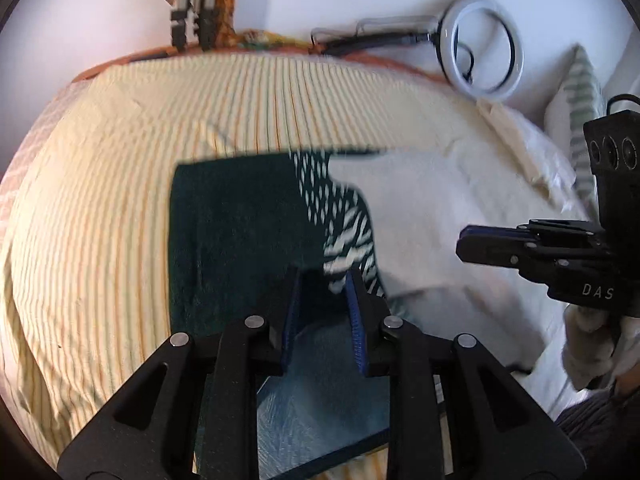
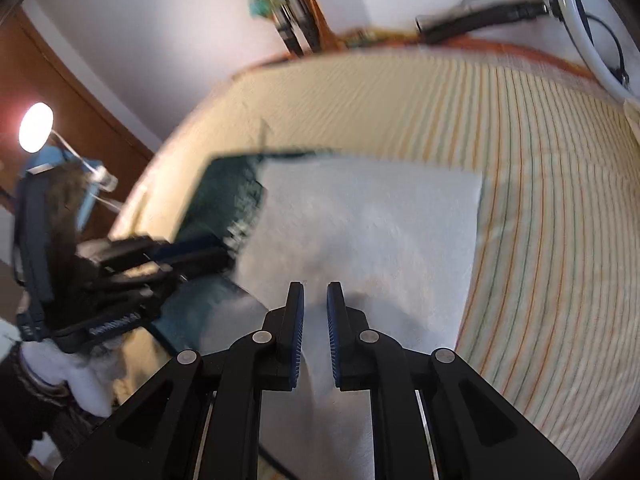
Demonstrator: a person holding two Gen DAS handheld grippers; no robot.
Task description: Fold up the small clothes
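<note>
1. Bed (image 1: 100,208) is covered by a cream sheet with thin orange and green stripes. The cloth lies on it, near the middle.
2. The cloth (image 1: 240,220) is dark green with a white zebra-like patterned band, and a plain white part (image 2: 360,224) to the right of it. Whether green and white are 1 garment or 2, I cannot tell.
3. Left gripper (image 1: 324,304): jaws narrowly apart, blue pads either side of a lifted edge of the green cloth. Pads seem to clamp the fabric, which hangs below them.
4. Right gripper (image 2: 316,320): jaws almost closed, with white fabric running up between the pads; it looks pinched.
5. In the left wrist view the right gripper (image 1: 464,246) sits to the right, above the white part, held by a hand in a white glove (image 1: 592,344).
6. Ring light (image 1: 486,46) lies at the far edge of the bed by the wall. A striped pillow (image 1: 576,100) sits at the far right corner.
7. A lit lamp (image 2: 36,126) shows beside a brown door in the right wrist view. Both views are motion-blurred.
</note>
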